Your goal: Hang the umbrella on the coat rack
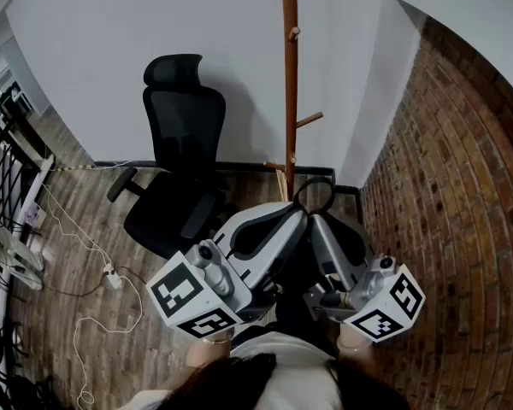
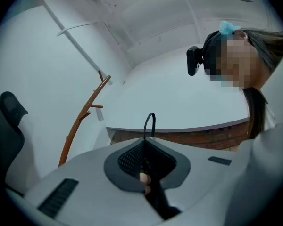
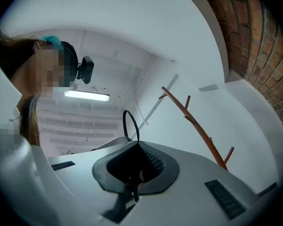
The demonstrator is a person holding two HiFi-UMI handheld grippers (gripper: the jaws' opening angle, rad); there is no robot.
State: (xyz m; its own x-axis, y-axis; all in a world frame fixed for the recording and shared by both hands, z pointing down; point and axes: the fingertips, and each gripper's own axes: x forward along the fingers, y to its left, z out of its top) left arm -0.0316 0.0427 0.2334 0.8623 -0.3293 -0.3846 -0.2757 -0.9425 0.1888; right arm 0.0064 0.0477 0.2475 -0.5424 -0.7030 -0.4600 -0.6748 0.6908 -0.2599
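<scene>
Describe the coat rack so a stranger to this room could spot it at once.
Find the corner where the white wall meets the brick wall. The coat rack stands near it, right of the black office chair. It is the only thin upright wooden pole, with short pegs angling up from it.

Wood floor under office chair, coat rack, power strip

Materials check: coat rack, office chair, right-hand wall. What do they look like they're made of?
Coat rack: wood by the look, a smooth reddish-brown pole with round pegs, possibly stained.
Office chair: black; the backrest looks like mesh on a plastic frame, though the weave is hard to confirm.
Wall: exposed red-brown brick, matte, with mortar lines visible.
</scene>
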